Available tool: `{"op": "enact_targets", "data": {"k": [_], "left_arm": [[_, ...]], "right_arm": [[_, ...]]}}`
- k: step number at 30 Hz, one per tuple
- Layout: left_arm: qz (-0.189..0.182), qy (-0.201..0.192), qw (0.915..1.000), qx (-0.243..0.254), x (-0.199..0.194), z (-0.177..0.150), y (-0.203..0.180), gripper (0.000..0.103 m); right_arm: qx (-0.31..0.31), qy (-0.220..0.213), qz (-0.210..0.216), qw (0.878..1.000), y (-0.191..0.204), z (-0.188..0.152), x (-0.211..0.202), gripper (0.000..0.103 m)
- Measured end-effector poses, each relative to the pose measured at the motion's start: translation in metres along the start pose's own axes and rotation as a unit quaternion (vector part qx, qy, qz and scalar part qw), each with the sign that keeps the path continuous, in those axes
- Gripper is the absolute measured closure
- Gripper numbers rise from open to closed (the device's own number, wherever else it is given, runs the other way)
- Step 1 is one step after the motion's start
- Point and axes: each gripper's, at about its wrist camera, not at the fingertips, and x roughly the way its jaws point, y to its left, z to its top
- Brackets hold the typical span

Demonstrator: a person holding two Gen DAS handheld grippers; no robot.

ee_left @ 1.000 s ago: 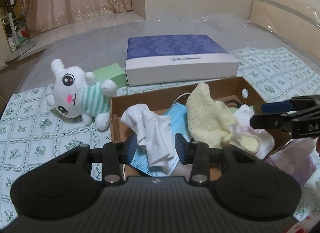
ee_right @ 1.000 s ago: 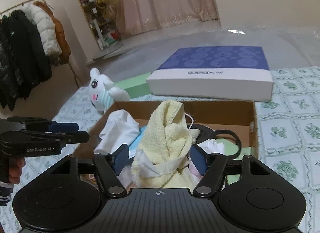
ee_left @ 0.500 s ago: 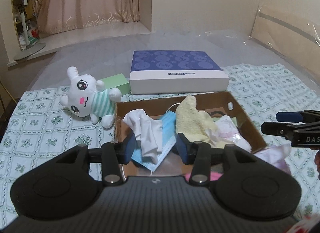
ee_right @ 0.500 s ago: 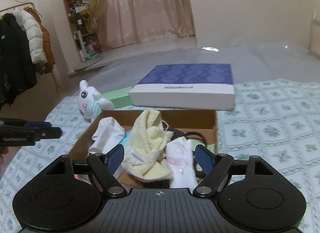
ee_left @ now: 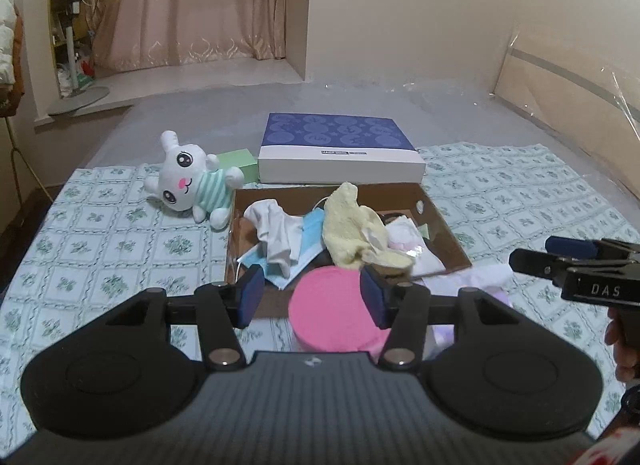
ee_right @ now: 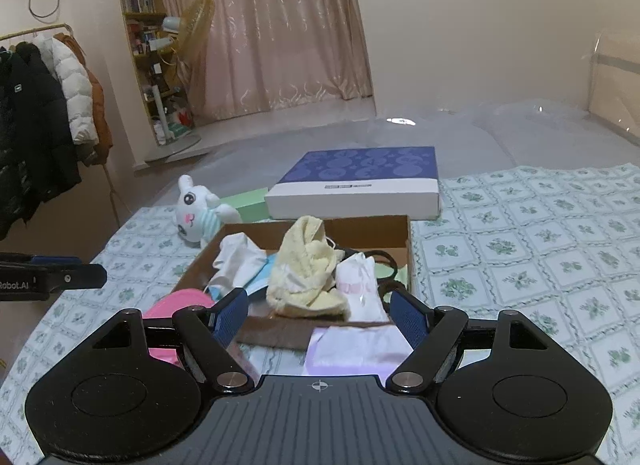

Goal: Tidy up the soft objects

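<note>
My left claw [ee_left: 312,297] hung above the near edge of the cardboard box [ee_left: 444,225] with its jaws apart and nothing pinched between them; they had just been spreading wider. A pink roll [ee_left: 332,313] lay on the bed below, showing through the gap, but the pads stood clear of it. My right claw [ee_right: 318,315] was also wide open and empty, its jaws having just been opening too, and it pointed down over the box's near wall. From the left wrist view I saw that claw entering from the right edge with a hand gripping its handle.

The soft things sat heaped inside the box: a white cloth [ee_left: 276,233] on the left, a blue face mask [ee_left: 308,253] partly under it, a pale yellow towel [ee_left: 352,233] bunched upright in the middle, and a white-and-pink packet [ee_right: 358,289] beside the towel on the right. A dark looped strap [ee_right: 384,261] showed behind the packet. A lilac packet [ee_right: 352,349] lay outside the box, just in front of its near wall, on the green-patterned bed cover [ee_right: 520,265].

Beyond the box, a plush bunny [ee_left: 188,185] in a striped shirt lay on the cover at the box's far left corner, touching a green block [ee_left: 240,161]. A flat blue-and-white box [ee_left: 340,149] rested just behind the cardboard one.
</note>
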Motion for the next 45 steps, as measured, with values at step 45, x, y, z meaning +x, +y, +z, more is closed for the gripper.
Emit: {"op": "enact_targets", "data": {"k": [45], "left_arm": [[-0.001,0.040,0.9984,-0.041,-0.169,-0.165,-0.061,0.049]], "right_arm": [[0.040,0.063,0.047,0.996,0.065,-0.148,-0.173,0.025]]}}
